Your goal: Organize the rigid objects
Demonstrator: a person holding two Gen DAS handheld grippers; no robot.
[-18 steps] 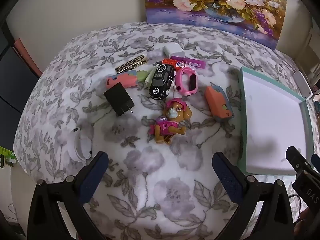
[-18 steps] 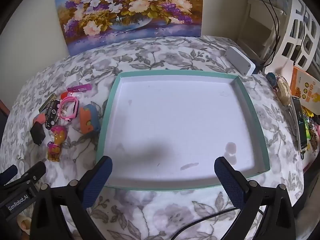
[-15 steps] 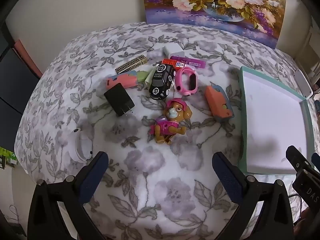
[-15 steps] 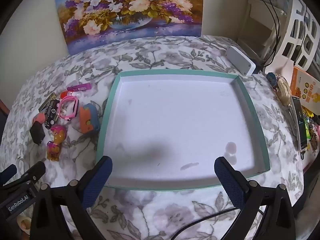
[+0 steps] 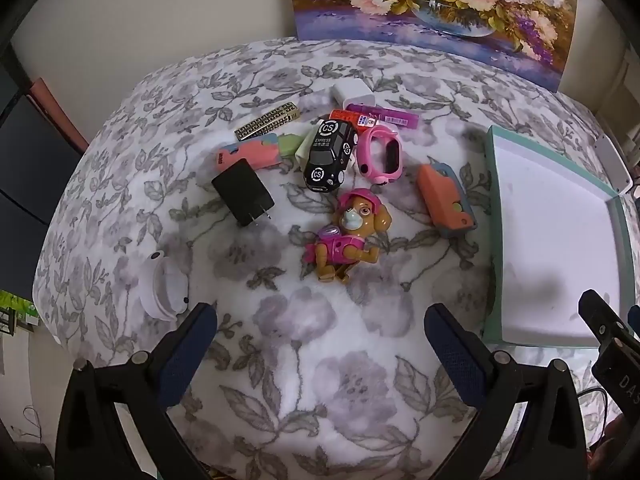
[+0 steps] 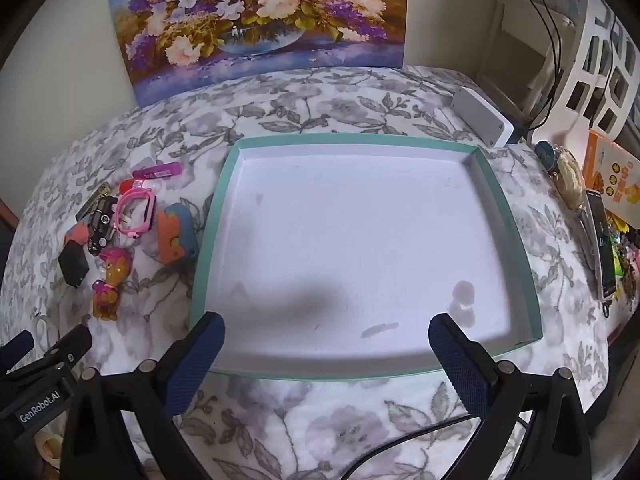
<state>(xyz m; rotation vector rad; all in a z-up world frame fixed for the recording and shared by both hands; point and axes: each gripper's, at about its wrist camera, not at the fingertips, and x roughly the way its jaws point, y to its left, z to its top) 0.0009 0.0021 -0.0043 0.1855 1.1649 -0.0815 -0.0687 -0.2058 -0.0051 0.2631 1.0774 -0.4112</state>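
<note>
Still, nothing was sorted: the toy dog [image 5: 348,232], the black toy car [image 5: 329,156], the pink watch [image 5: 380,156], the orange case [image 5: 446,200] and the black charger [image 5: 243,192] all lay in a loose group on the flowered blanket [image 5: 320,360], left of the teal tray [image 6: 516,216], which held nothing. I kept my left gripper [image 5: 320,344] above the blanket just before the dog, jaws wide apart and holding nothing. My right gripper [image 6: 326,344] hung over the tray's near rim, also apart. I judged the first pick was next: lower the left gripper around the dog and close on it.
</note>
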